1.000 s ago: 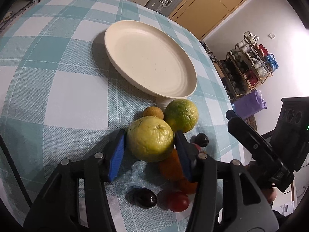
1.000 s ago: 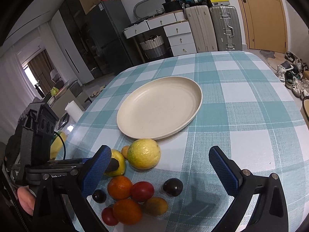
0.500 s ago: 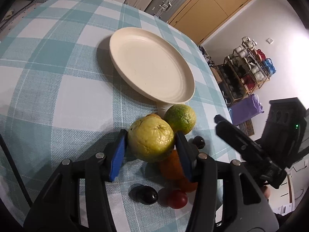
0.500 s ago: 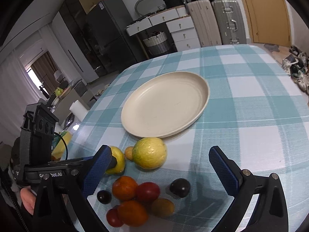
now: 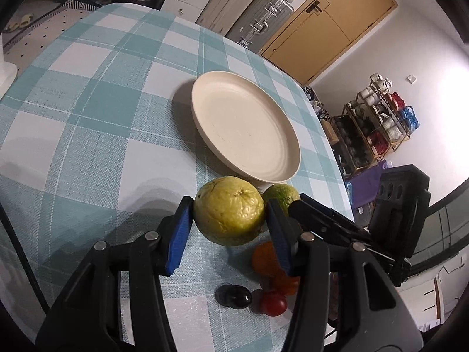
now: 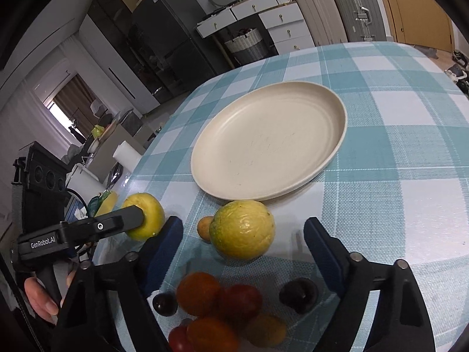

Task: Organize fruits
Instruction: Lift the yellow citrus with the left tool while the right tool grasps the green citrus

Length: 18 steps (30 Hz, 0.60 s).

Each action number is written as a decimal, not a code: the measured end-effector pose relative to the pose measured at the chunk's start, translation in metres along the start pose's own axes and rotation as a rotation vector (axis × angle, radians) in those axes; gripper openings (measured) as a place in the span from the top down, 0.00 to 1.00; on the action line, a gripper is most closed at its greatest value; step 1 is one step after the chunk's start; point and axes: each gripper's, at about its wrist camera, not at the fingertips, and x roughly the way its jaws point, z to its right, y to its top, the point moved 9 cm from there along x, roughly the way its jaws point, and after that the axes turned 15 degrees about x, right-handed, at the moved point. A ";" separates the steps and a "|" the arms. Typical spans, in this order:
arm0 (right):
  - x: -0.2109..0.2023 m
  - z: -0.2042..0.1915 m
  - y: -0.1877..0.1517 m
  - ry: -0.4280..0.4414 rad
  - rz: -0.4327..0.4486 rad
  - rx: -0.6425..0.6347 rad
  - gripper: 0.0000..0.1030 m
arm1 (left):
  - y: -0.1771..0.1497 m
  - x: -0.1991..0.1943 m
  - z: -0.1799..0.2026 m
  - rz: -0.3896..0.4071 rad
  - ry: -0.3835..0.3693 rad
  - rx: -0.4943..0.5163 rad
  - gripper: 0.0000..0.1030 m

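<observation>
From the left wrist camera, the left gripper [image 5: 229, 228] is pinching a big yellow-green fruit [image 5: 229, 210]. Both blue pads press on its sides, and it looks lifted off the checked tablecloth [image 5: 88, 111]. A cream plate [image 5: 246, 130] sits empty a bit past it. A second green fruit [image 5: 282, 196] lies just behind the held one, near the plate's rim. Lower down are an orange [image 5: 263, 259], a small red fruit [image 5: 274, 303] and a dark plum [image 5: 233, 294], close together on the cloth. The right gripper [image 5: 328, 220] pokes in from the right side.

From the right wrist camera, the right gripper [image 6: 243, 243] has its tongs spread, though they have just been closing a little. The green-yellow fruit [image 6: 242, 233] sits between them, but the pads are not touching it. A tiny tan fruit [image 6: 204, 228] lies right beside it. The same plate [image 6: 268, 143] is just behind. At the left, a hand [image 6: 38, 296] holds the other gripper, with its fruit [image 6: 146, 220] in its grip.
</observation>
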 end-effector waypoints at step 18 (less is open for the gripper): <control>0.013 0.006 -0.007 0.007 -0.041 0.026 0.50 | 0.000 0.000 -0.003 -0.005 0.014 -0.010 0.54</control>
